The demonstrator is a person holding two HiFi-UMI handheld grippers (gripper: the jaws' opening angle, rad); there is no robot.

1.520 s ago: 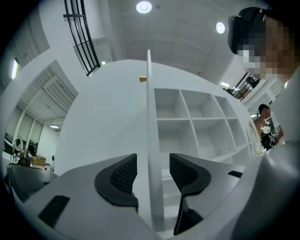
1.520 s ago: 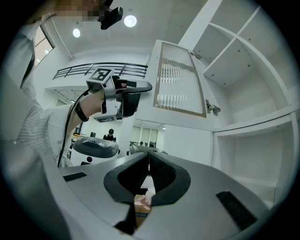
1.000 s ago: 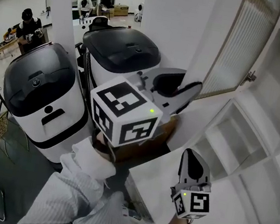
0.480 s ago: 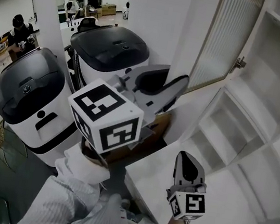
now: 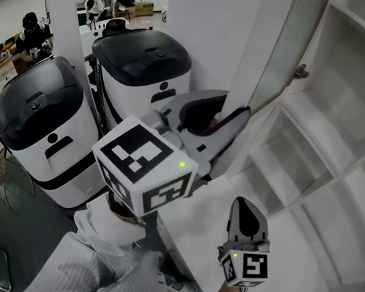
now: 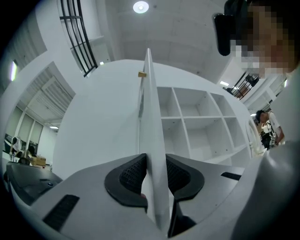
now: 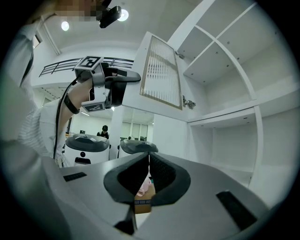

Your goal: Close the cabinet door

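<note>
Far out to the left of the cabinet door (image 5: 280, 47), a person in dark clothes (image 5: 32, 25) sits at a desk across the room. Closer to the door stand two white machines with dark domed lids, one (image 5: 38, 126) further left and one (image 5: 140, 66) nearer, both shut, so their contents cannot be told. Below the door, the right gripper view shows one cardboard box (image 7: 142, 197) on the floor with something pink in it; what it is cannot be made out. The left gripper (image 5: 235, 109) reaches up to the door's free edge. In the left gripper view the door is seen edge-on, with a ribbed pad (image 6: 131, 173) pressed to each face, so these tongs are clamped on the door itself. The door has a ribbed panel in a white frame and stands swung out from the cabinet (image 5: 350, 127). It hangs on the one hinge (image 5: 300, 72) that shows, at its right side. Right of the door, the cabinet's open-fronted compartments run in rows divided by white shelves and uprights; their full number is cut off by the frame. Below and slightly right of the door, the right gripper (image 5: 247, 204) hangs above a white counter (image 5: 299, 277), well apart from the door, its jaws closed together on nothing. Only the left gripper and the person's sleeve (image 5: 102, 260) stand between the door and the machines.
</note>
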